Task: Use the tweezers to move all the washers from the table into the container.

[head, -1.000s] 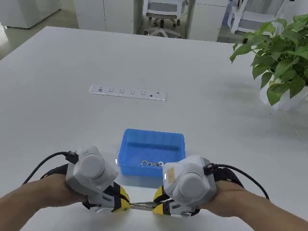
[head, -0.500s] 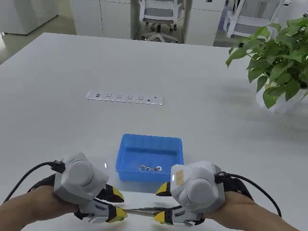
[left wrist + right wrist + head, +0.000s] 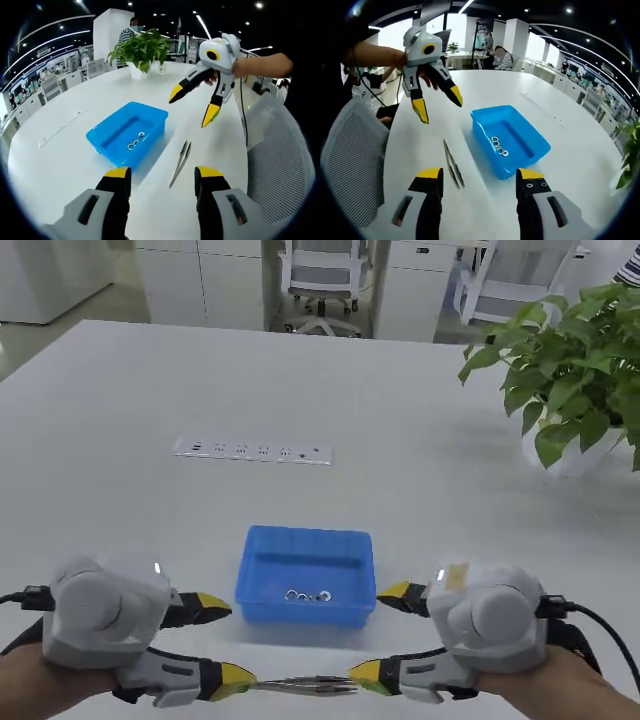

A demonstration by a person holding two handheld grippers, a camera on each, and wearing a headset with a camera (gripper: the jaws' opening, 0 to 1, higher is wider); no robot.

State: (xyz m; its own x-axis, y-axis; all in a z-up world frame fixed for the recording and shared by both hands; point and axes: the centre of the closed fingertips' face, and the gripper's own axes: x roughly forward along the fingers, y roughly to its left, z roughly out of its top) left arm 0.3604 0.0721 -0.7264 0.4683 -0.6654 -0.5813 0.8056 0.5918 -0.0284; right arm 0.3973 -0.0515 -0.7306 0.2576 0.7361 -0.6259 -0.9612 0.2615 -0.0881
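A blue container point(image 3: 305, 558) sits on the white table with several washers point(image 3: 307, 596) lying in it. The metal tweezers point(image 3: 305, 685) lie flat on the table in front of it, near the table's front edge. My left gripper point(image 3: 222, 640) is open to the left of the tweezers, and my right gripper point(image 3: 380, 635) is open to their right; neither touches them. From the left gripper point(image 3: 162, 175) the tweezers point(image 3: 181, 161) lie ahead beside the container point(image 3: 125, 131). From the right gripper point(image 3: 480, 176) the tweezers point(image 3: 452, 165) lie left of the container point(image 3: 520, 135).
A white power strip point(image 3: 252, 451) lies beyond the container. A potted plant point(image 3: 570, 370) stands at the table's right. Office chairs point(image 3: 325, 280) stand past the far edge. A mesh chair point(image 3: 350, 170) is close behind the table's near edge.
Both grippers have opened wide and drawn apart, left one leftward, right one rightward. The tweezers stay flat on the table between them. The head camera has tilted a little.
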